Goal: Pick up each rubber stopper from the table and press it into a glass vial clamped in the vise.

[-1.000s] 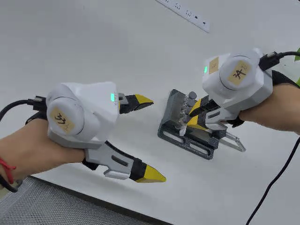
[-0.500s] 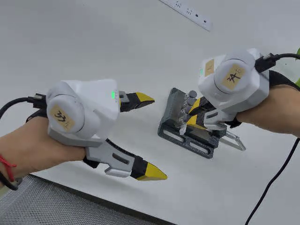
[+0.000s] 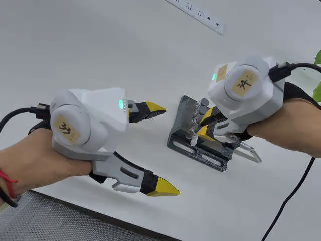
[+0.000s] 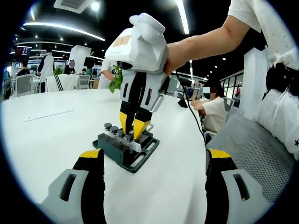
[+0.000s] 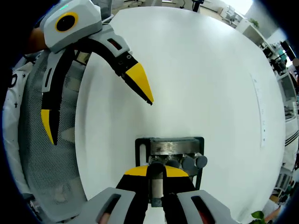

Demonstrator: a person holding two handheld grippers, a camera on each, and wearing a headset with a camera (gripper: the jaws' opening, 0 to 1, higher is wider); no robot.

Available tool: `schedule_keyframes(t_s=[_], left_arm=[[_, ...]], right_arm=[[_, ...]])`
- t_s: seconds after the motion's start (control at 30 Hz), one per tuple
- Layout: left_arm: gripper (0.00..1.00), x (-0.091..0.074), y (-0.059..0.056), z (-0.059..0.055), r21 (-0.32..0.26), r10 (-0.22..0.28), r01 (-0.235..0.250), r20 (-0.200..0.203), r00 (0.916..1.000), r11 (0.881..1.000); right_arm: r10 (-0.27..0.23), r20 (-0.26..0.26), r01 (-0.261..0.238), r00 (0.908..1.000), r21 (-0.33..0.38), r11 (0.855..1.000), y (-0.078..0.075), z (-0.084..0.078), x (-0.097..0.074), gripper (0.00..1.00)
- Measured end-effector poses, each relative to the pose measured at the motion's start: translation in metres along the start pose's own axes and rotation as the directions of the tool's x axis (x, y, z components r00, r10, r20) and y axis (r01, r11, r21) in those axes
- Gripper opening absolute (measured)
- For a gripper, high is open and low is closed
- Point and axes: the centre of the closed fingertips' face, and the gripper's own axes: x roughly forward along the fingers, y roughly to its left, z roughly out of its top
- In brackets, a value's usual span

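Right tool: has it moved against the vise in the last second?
Yes, slightly: the right tool leaned left over the vise; its tips stay at the vials.

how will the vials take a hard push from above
The vials look like thin glass, so probably fragile; a crooked push might crack one. They stand clamped in a row in the vise, so tipping seems unlikely. The vise's wide flat base should probably keep it steady under the right gripper, shut on a stopper.
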Motion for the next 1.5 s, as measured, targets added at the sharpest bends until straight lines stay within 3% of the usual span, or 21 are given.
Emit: schedule_keyframes(t_s=[0.1, 0.23, 1.1, 1.23, 1.5], left_arm=[[0.88, 0.001, -0.001, 0.000, 0.003, -0.003, 0.003, -0.004, 1.0000, 1.000], [0.88, 0.000, -0.002, 0.002, 0.003, -0.005, 0.005, -0.004, 1.0000, 1.000], [0.88, 0.000, -0.001, 0.000, -0.005, 0.000, 0.000, -0.002, 1.0000, 1.000], [0.88, 0.000, 0.000, -0.001, -0.005, 0.002, -0.002, -0.005, 1.0000, 1.000], [0.88, -0.002, 0.000, 0.000, -0.003, 0.005, -0.005, -0.008, 1.0000, 1.000]], right_arm=[[0.008, 0.027, -0.009, 0.9996, 0.034, 0.999, -0.001, 0.000, -0.001, 0.07], [0.007, 0.054, -0.008, 0.9985, 0.025, 1.000, 0.000, 0.000, -0.003, 0.07], [0.011, 0.109, -0.015, 0.9940, 0.039, 0.999, 0.001, 0.003, -0.006, 0.12], [0.010, 0.165, -0.025, 0.9862, 0.085, 0.996, -0.002, 0.008, -0.017, 0.10], [0.012, 0.198, -0.038, 0.9800, 0.128, 0.991, -0.009, 0.002, -0.024, 0.00]])
